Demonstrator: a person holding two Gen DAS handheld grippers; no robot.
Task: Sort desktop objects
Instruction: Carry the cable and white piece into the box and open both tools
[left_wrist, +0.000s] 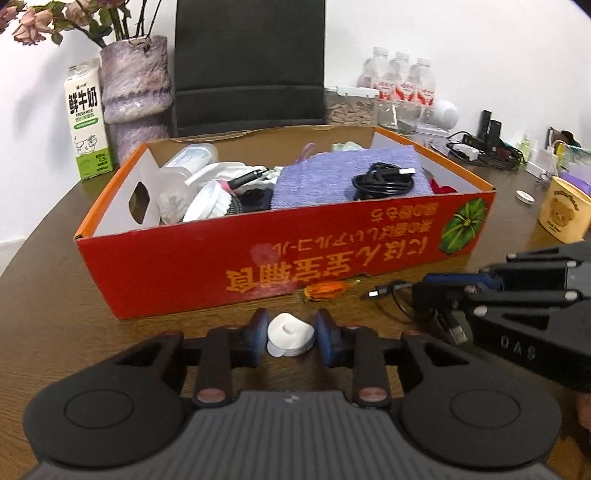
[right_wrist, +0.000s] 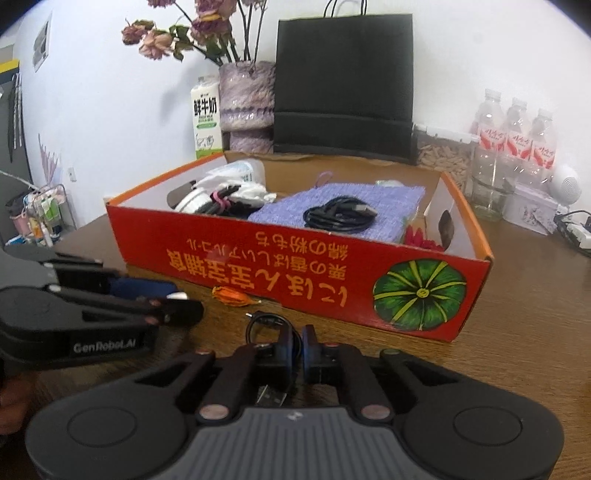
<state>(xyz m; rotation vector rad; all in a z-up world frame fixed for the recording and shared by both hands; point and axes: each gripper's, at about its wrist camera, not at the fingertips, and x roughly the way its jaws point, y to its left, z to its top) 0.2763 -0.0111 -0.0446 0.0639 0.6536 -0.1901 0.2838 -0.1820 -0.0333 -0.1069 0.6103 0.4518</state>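
Note:
On the brown table just before the red cardboard box (left_wrist: 258, 266) lies a white round pad stack (left_wrist: 290, 334). My left gripper (left_wrist: 291, 338) is shut on it, a blue pad touching each side. To its right, my right gripper (left_wrist: 439, 290) is shut on a thin black USB cable (left_wrist: 388, 291). In the right wrist view the right gripper (right_wrist: 297, 350) pinches that cable (right_wrist: 266, 321), whose plug (right_wrist: 271, 397) hangs under the fingers. The left gripper (right_wrist: 177, 299) shows at the left. The box (right_wrist: 295, 266) holds a purple cloth (right_wrist: 332, 210), a coiled black cable (right_wrist: 338, 218) and white items.
An orange wrapper-like scrap (left_wrist: 325, 290) lies against the box front. Behind the box stand a milk carton (left_wrist: 86, 125), a vase (left_wrist: 136, 88), a black paper bag (left_wrist: 249, 62) and water bottles (left_wrist: 402, 81). A yellow bear cup (left_wrist: 563, 210) and a power strip (left_wrist: 476, 147) are at the right.

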